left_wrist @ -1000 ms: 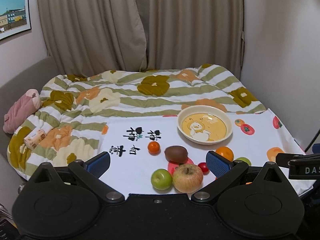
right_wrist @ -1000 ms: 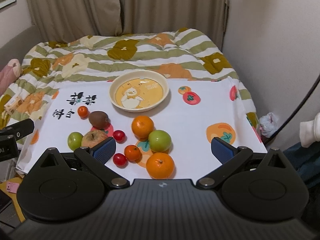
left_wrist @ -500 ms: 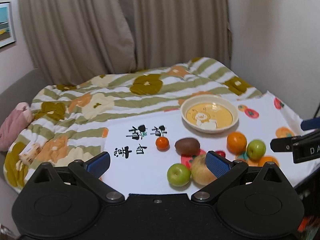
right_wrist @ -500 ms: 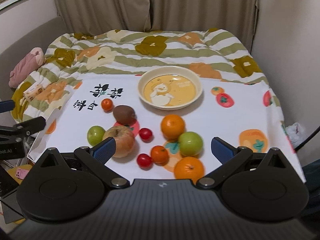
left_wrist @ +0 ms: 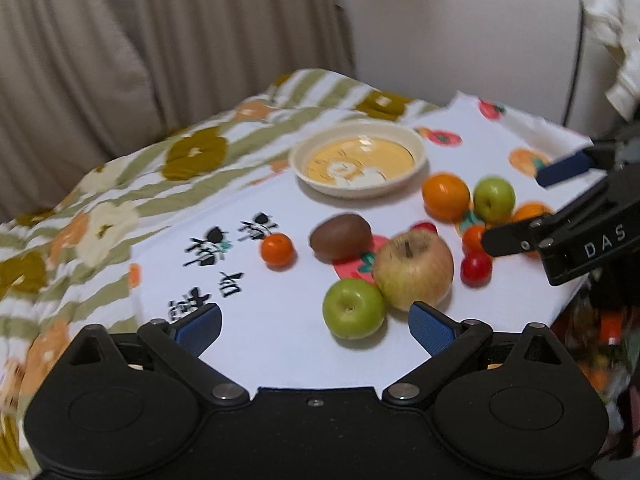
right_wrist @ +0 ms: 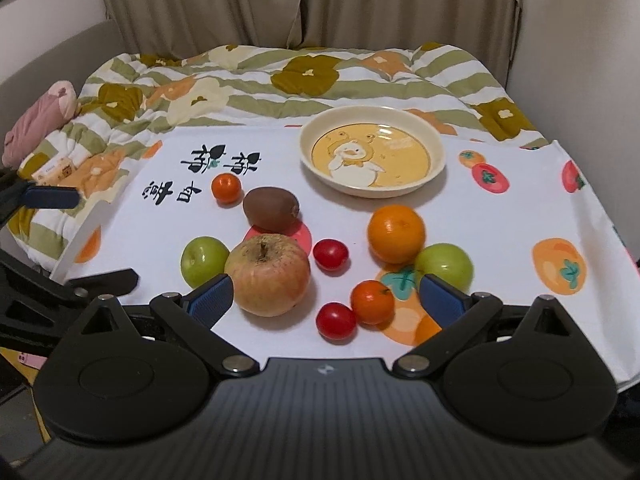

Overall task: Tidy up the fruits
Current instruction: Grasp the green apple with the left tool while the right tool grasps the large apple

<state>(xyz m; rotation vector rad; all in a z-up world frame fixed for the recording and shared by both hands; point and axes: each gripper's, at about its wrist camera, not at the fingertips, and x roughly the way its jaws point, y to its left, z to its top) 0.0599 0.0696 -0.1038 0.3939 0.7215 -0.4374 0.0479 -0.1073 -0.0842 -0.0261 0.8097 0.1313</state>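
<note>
Fruits lie on a white printed cloth (right_wrist: 520, 216): a big apple (right_wrist: 267, 275) (left_wrist: 414, 267), a kiwi (right_wrist: 271, 208) (left_wrist: 341, 236), green apples (right_wrist: 204, 261) (right_wrist: 444, 266), an orange (right_wrist: 396, 233), small mandarins (right_wrist: 226, 187) (right_wrist: 372, 301) and cherry tomatoes (right_wrist: 330, 254) (right_wrist: 336, 320). An empty cream duck plate (right_wrist: 434, 148) (left_wrist: 414, 142) sits behind them. My right gripper (right_wrist: 326, 298) is open, low over the front fruits. My left gripper (left_wrist: 316, 326) is open, at the cloth's left front, near a green apple (left_wrist: 353, 307).
A striped flowered duvet (right_wrist: 280, 76) covers the bed behind the cloth. A pink soft item (right_wrist: 38, 120) lies at far left. Curtains (right_wrist: 320, 0) and a wall close the back. The cloth's front and right edges drop off.
Both grippers moved forward and closer to the fruits. The left view swung to the right, so the fruits now sit nearer its centre. Both stay open and empty.
</note>
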